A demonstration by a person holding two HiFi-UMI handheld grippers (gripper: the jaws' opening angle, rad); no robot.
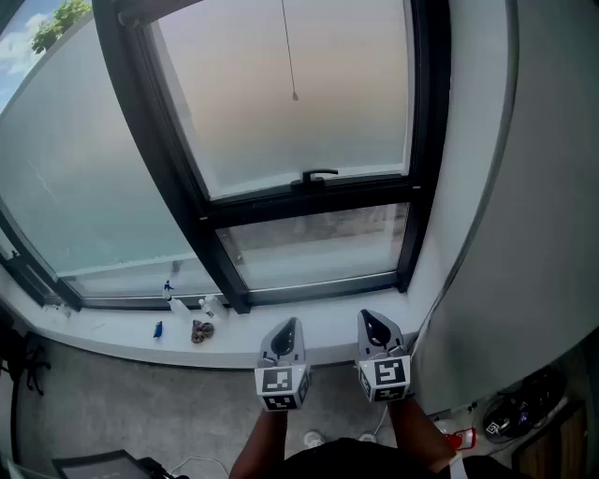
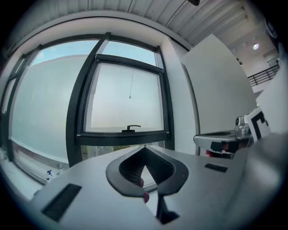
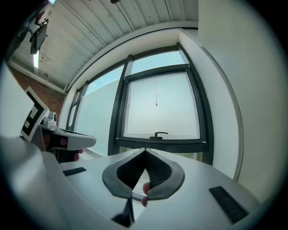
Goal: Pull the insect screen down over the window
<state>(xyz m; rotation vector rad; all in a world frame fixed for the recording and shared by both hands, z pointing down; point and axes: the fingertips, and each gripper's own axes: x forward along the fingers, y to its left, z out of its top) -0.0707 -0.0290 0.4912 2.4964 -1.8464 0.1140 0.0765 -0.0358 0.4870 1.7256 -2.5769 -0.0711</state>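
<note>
L gripper (image 1: pixel 288 327) & R gripper (image 1: pixel 372 323) are level, side by side near the sill's (image 1: pixel 122 337) right end. Both jaws are together, nothing btwn. Pull cord (image 1: pixel 292 56) hangs over the window's upper pane, above the handle (image 1: pixel 318 175); can't make out the insect screen itself. Only the head view shows the bottles (image 1: pixel 178 304) clearly; only the gripper views show the ceiling (image 2: pixel 135 9).

right hand-held gripper (image 3: pixel 145 150): jaws together, empty | window (image 3: pixel 180 108): ahead | cord (image 3: pixel 156 92): hangs, seemingly before pane
</note>
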